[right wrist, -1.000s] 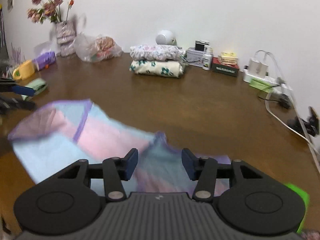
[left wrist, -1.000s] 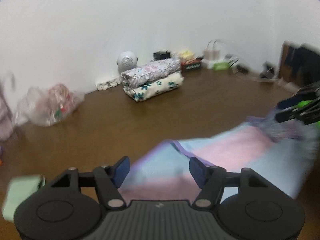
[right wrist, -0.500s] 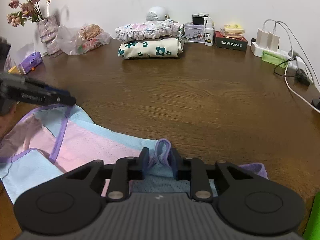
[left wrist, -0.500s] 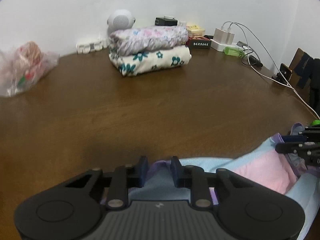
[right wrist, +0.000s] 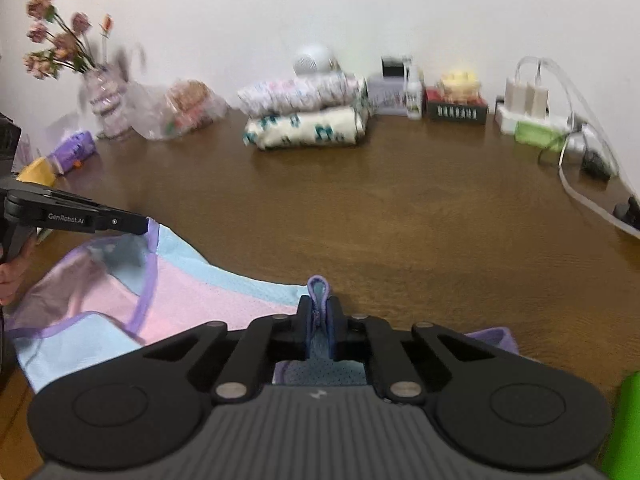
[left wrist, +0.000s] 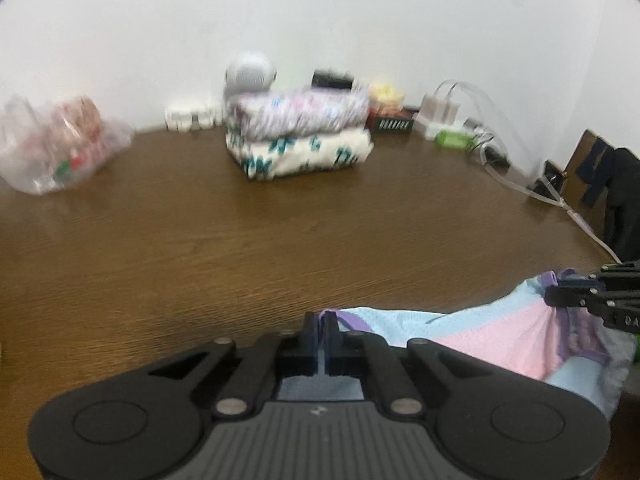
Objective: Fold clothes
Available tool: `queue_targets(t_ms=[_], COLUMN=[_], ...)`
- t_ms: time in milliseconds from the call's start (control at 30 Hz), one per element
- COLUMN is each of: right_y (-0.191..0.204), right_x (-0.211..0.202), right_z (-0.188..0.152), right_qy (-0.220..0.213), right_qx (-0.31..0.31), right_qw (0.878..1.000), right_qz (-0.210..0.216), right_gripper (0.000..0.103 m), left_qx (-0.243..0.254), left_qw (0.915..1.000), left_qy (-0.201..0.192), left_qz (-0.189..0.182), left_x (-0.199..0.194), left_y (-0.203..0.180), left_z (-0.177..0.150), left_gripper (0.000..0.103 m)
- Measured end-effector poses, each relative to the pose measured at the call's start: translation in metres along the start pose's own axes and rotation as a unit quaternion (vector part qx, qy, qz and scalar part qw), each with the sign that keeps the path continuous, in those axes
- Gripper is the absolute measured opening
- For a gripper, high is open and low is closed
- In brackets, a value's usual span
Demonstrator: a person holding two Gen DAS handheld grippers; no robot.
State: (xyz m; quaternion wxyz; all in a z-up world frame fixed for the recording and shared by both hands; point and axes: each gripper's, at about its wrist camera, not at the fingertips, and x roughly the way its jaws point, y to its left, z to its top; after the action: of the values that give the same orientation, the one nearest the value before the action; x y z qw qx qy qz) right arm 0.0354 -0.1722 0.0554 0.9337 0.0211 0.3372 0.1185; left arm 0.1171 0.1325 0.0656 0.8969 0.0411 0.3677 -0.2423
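You have both the left gripper (left wrist: 322, 326) and right gripper (right wrist: 319, 312) clamped on the pastel garment's (right wrist: 192, 300) purple-trimmed edge, which stretches sideways between them across the table (right wrist: 400, 220).

Both grippers, open over the garment (right wrist: 192, 300) a second ago, are now clamped on its purple-trimmed edge: left gripper (left wrist: 321, 326) on one corner, right gripper (right wrist: 319, 312) on a pinched loop. Cloth now drawn taut between them.
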Motion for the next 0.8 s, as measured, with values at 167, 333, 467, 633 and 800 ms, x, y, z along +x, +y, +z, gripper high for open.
queue_targets(t_ms=[167, 333, 467, 633, 800], right_y=[0.005, 0.016, 0.030, 0.030, 0.035], right_x=[-0.047, -0.079, -0.081, -0.102, -0.098], right_z=[-0.011, -0.051, -0.076, -0.080, -0.080], right_qy=[-0.034, -0.012, 0.020, -0.013, -0.023], right_qx=[-0.031, -0.087, -0.123, -0.104, -0.101], right_qw=[0.999, 0.995, 0.991, 0.994, 0.994], right_qz=[0.024, 0.043, 0.045, 0.041, 0.042], right_gripper=[0.007, 0.006, 0.009, 0.031, 0.032], left_qx=[0.001, -0.017, -0.061, -0.098, -0.129], left_qw=[0.9991, 0.9993, 0.9965, 0.9912, 0.9869], left_qy=[-0.041, -0.024, -0.042, -0.073, -0.037], left_qz=[0.016, 0.022, 0.040, 0.052, 0.090], left_x=[-0.058, -0.076, -0.081, -0.098, -0.077], left_y=[-0.024, -0.036, -0.026, -0.010, 0.016], left_z=[-0.035, -0.094, -0.112, -0.107, -0.097], left_gripper=[0.001, 0.002, 0.013, 0.050, 0.044])
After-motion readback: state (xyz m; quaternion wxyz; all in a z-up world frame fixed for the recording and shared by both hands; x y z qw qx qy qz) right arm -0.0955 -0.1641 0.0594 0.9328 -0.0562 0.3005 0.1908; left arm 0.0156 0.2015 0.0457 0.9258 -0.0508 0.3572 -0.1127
